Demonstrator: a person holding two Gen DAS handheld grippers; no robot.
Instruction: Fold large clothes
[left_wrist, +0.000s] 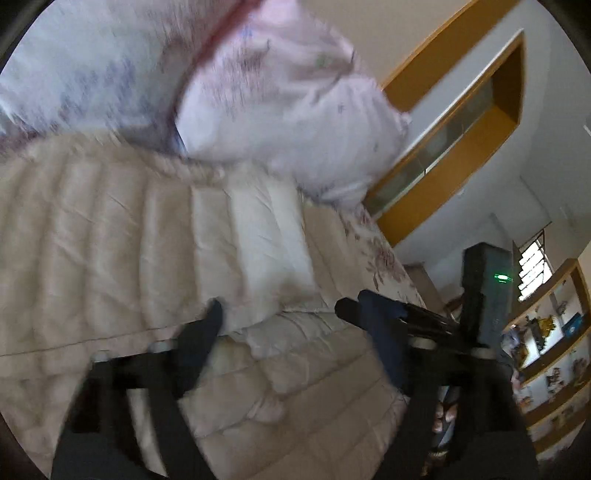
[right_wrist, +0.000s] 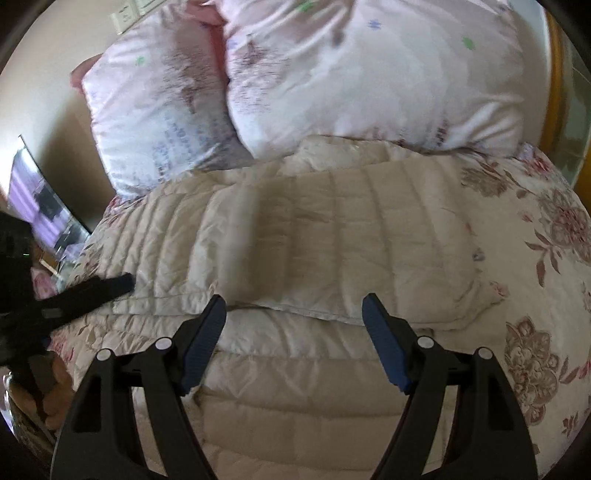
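A beige quilted puffer jacket (right_wrist: 314, 229) lies spread across the bed, with one part folded over its middle. The jacket (left_wrist: 129, 240) fills the left wrist view, a paler folded panel at its centre. My left gripper (left_wrist: 291, 314) hovers just over the cloth, blurred. Its jaws stand wide apart and nothing is pinched between them. My right gripper (right_wrist: 293, 306) is open above the jacket's near folded edge, its blue pads (right_wrist: 205, 339) clear of the fabric. One finger of the left gripper (right_wrist: 107, 286) reaches onto the jacket's left edge in the right wrist view.
Two pink-white pillows (right_wrist: 362, 74) lie against the head of the bed behind the jacket. A floral bedspread (right_wrist: 535, 258) shows to the right. A wooden frame (left_wrist: 461, 122) and shelves (left_wrist: 554, 350) stand beyond the bed's edge. A screen (right_wrist: 40, 206) stands at left.
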